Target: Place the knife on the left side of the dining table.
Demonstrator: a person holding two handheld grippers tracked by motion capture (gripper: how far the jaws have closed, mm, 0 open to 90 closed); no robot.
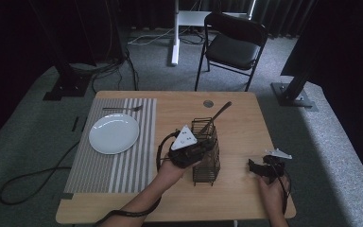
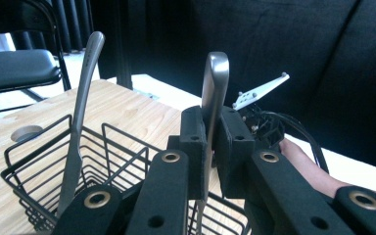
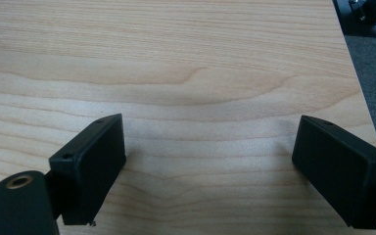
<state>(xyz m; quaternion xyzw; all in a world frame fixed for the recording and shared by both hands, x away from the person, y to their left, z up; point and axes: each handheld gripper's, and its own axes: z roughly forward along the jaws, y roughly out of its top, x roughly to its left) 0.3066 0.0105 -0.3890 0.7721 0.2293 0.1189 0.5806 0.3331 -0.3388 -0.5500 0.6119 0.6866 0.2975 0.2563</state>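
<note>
Cutlery is the business at hand: a flat steel handle point(image 2: 214, 93) stands upright in the black wire caddy point(image 1: 206, 152) near the middle of the wooden table point(image 1: 236, 123), and the left gripper point(image 2: 209, 139) has its two black pads clamped on that handle from either side, just below the rounded end. Whether it is a knife or a spoon cannot be told, since the working end is hidden down inside the caddy. A second utensil point(image 2: 81, 112) leans in the far part of the same caddy, its handle tilted away and apart from the gripped one.

Judging from its look, the held piece is stiff, thin, fairly light and smooth, so it could slip or pivot between the pads if squeezed loosely. The present hold, across the flat faces near the top, seems sound; a straight lift upward should clear the wires without snagging. The caddy itself is light and could tip or drag if the utensil catches.

Over by the table's right edge, the right gripper point(image 3: 208, 166) hangs low above bare wood with its pads wide apart and nothing between them.

To the left lie a striped placemat point(image 1: 118, 156), a white plate point(image 1: 114, 134) and a fork point(image 1: 123, 109) beyond the plate.
</note>
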